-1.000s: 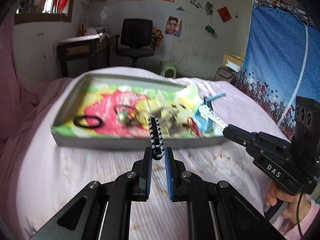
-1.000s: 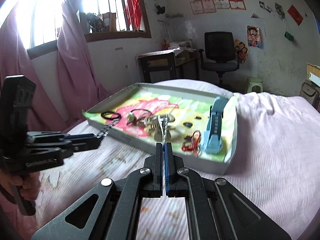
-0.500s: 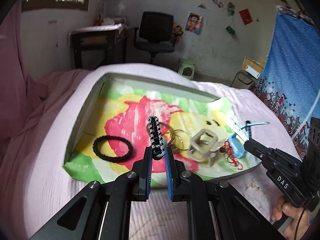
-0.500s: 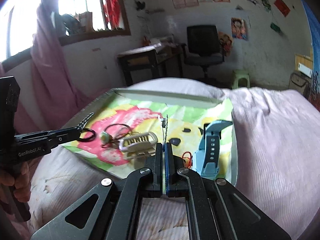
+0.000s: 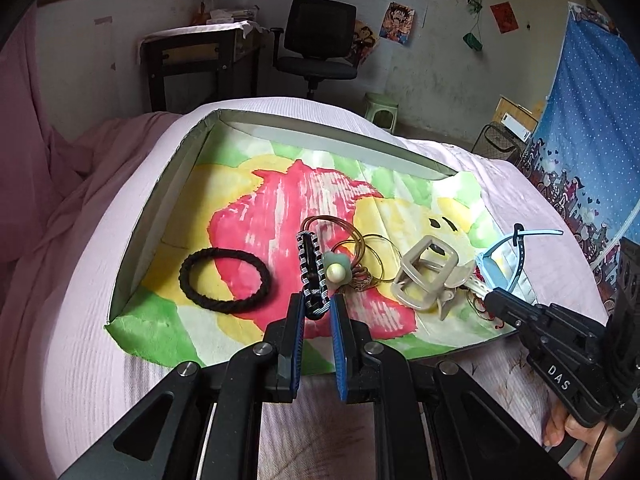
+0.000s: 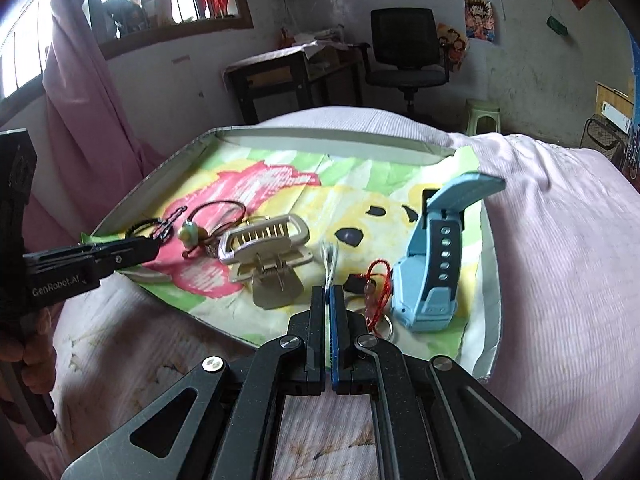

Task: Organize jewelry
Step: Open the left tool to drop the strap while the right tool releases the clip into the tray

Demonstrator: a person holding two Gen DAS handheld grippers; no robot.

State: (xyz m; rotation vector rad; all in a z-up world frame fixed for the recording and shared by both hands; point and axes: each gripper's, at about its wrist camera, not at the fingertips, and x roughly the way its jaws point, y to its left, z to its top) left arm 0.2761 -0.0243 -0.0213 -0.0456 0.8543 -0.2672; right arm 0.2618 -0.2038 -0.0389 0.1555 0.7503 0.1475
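Pinching a black-and-white braided bracelet (image 5: 312,276), the left tongs (image 5: 316,312) hover at the near edge of a shallow grey cardboard tray (image 5: 280,130) on a pink ribbed bedspread (image 5: 80,320). That bracelet is a stiff woven strip, its long axis running straight away from the tongs, far end up over the tray's painted paper lining (image 5: 280,200), all red, yellow and green blotches. Just left of it lies a black twisted hair tie (image 5: 224,276), a round loop; just right, a small pale green flower charm (image 5: 336,270) with thin gold wire hoops (image 5: 360,248).

Over to the right tongs (image 6: 332,300): pressed together on a slim silvery metal piece (image 6: 330,258), which pokes forward and up from the tips, a bit blurred. Beyond it sits a beige plastic claw clip (image 6: 268,250), toothed and sprung, and to the right a light blue watch (image 6: 436,272), its holed rubber strap rearing upright. A red cord (image 6: 378,284) curls beside the tongs' tips, near the watch.
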